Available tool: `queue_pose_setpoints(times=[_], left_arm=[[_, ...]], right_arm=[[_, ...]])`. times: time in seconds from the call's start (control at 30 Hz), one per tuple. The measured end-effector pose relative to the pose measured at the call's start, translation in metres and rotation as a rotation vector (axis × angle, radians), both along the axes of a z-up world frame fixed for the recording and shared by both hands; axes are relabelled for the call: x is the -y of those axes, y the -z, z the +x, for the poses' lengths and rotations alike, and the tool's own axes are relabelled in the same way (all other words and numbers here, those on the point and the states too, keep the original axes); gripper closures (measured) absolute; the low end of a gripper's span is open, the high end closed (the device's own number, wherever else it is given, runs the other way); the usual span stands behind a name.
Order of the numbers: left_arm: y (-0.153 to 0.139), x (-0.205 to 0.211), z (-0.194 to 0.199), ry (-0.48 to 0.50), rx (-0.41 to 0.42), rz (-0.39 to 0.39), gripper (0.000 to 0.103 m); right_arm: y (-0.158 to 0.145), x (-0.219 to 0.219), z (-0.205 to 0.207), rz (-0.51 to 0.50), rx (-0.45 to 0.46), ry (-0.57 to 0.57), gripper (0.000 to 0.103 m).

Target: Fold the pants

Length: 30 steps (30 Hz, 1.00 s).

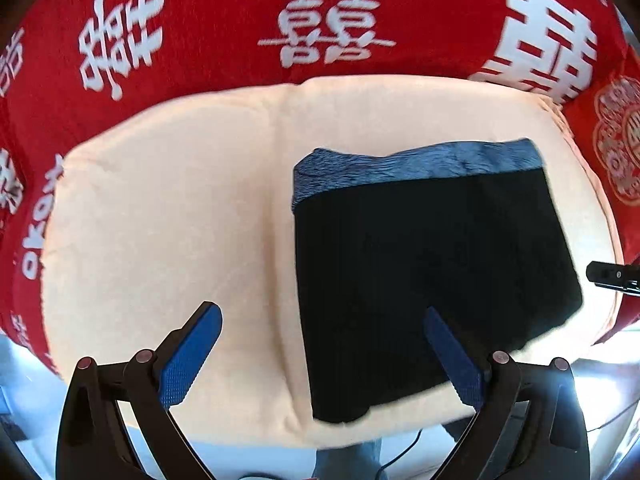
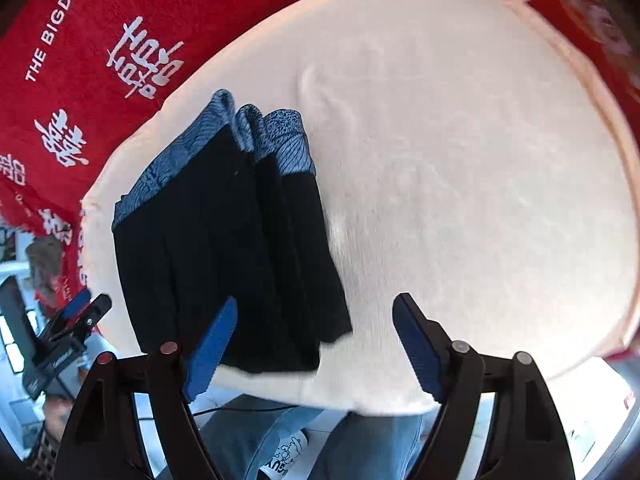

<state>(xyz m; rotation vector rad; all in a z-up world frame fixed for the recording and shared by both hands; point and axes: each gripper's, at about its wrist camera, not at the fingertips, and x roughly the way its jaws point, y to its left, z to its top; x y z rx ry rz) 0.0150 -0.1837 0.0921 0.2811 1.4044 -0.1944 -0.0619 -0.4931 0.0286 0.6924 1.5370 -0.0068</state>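
Item: black pants (image 1: 432,276), folded, lying flat on a cream pad (image 1: 168,208); both your claws empty.

Your left gripper (image 1: 322,354) stands spread wide with nothing between its blue pads (image 1: 190,356); the folded pants lie just ahead of it and toward its right finger, blue patterned waistband (image 1: 416,168) at the far end. Your right gripper (image 2: 314,346) is likewise wide and holds nothing; the pants lie ahead and toward its left finger, near hem just beyond that fingertip, pleats showing at the waistband. The pad rests on a red cloth (image 1: 208,56) printed with white characters. No containers in view. Your jeans-clad legs (image 2: 360,440) show beneath the right claw.
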Motion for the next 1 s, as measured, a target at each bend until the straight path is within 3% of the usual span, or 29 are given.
queue_pose_setpoints(times=[0.03, 0.07, 0.2, 0.33, 0.4, 0.5, 0.6, 0.77, 1.0], left_arm=[[-0.008, 0.003, -0.003, -0.004, 0.007, -0.001, 0.002], [-0.018, 0.002, -0.008, -0.007, 0.015, -0.010, 0.002], [-0.050, 0.012, -0.021, 0.017, 0.058, 0.014, 0.002], [-0.077, 0.015, -0.030, 0.044, 0.035, -0.032, 0.002], [-0.086, 0.017, -0.036, 0.061, 0.029, -0.015, 0.002], [-0.103, 0.018, -0.042, 0.090, 0.048, 0.002, 0.002], [-0.109, 0.016, -0.045, 0.099, 0.055, 0.047, 0.002], [-0.116, 0.000, -0.048, 0.011, 0.034, 0.035, 0.002], [-0.118, 0.008, -0.065, -0.067, 0.009, 0.071, 0.002]], right_arm=[[-0.010, -0.004, -0.003, -0.023, 0.003, -0.001, 0.002], [-0.018, -0.008, -0.005, -0.042, 0.012, -0.006, 0.000], [-0.061, -0.028, -0.012, -0.154, 0.055, -0.039, 0.000], [-0.098, -0.051, -0.017, -0.214, 0.051, -0.057, 0.000], [-0.115, -0.061, -0.020, -0.252, 0.040, -0.054, 0.000], [-0.133, -0.071, -0.021, -0.242, 0.064, -0.040, 0.000], [-0.141, -0.079, -0.020, -0.219, 0.070, -0.048, 0.000], [-0.146, -0.090, -0.014, -0.170, 0.082, -0.079, 0.000], [-0.163, -0.088, -0.013, -0.269, 0.073, -0.168, 0.000]])
